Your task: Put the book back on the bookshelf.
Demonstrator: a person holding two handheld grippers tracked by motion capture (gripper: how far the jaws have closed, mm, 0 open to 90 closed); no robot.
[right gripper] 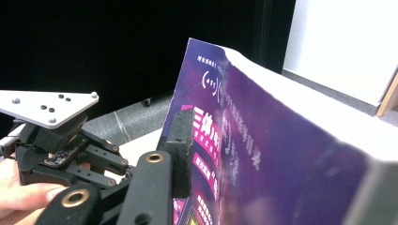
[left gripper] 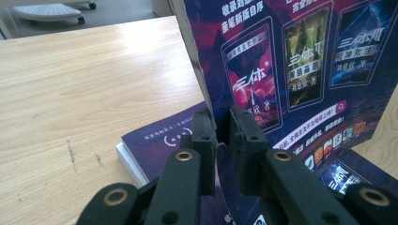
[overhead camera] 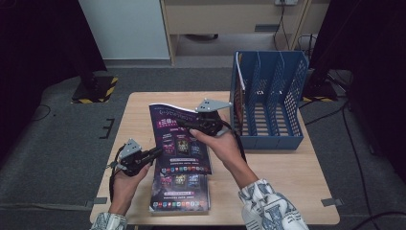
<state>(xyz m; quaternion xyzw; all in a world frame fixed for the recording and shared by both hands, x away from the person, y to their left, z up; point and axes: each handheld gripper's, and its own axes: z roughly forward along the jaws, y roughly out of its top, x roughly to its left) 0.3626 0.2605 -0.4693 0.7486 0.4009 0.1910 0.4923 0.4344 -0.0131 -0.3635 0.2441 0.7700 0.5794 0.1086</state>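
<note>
Two grippers engaged on one raised book.
Left gripper (left gripper: pixel 223 140) and right gripper (overhead camera: pixel 184 125) are clamped on the upper book (overhead camera: pixel 179 139); lower book (overhead camera: pixel 179 191) and file rack (overhead camera: pixel 268 139) remain unaddressed.

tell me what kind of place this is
Probably an office or lab room set up for recording. A small wooden table stands on grey carpet, a blue file rack sits on it, and cables trail across the floor past a hazard-striped stand base.
</note>
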